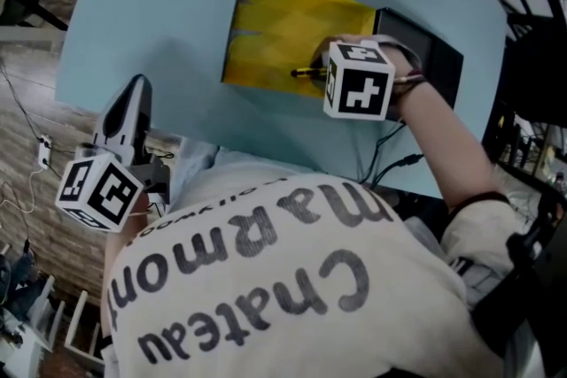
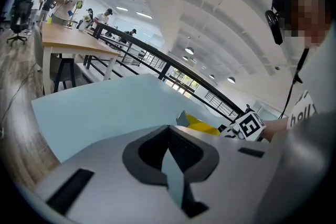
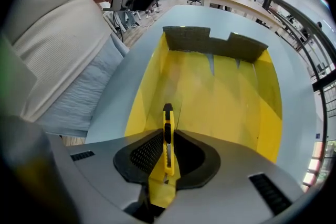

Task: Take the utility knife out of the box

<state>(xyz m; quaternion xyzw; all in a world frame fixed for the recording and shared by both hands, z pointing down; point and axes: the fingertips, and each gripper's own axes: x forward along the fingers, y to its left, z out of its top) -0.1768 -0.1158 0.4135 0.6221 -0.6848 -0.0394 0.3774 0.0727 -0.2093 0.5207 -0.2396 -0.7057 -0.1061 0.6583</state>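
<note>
Over the yellow box (image 3: 226, 86) | right gripper (image 3: 168, 136) is pinching the utility knife (image 3: 167, 120) edge-on, its long axis running along the jaws, tip pointing ahead | left gripper (image 1: 137, 93) is hanging off the table (image 1: 159, 31) edge, jaws pressed together, empty | right is doing the lifting

My head view looks steeply down onto the pale blue table (image 1: 151, 31) and the yellow box (image 1: 283, 31). The right gripper view sits close over that box, facing along its floor. The left gripper view catches it from beyond the table's edge, well apart.
</note>
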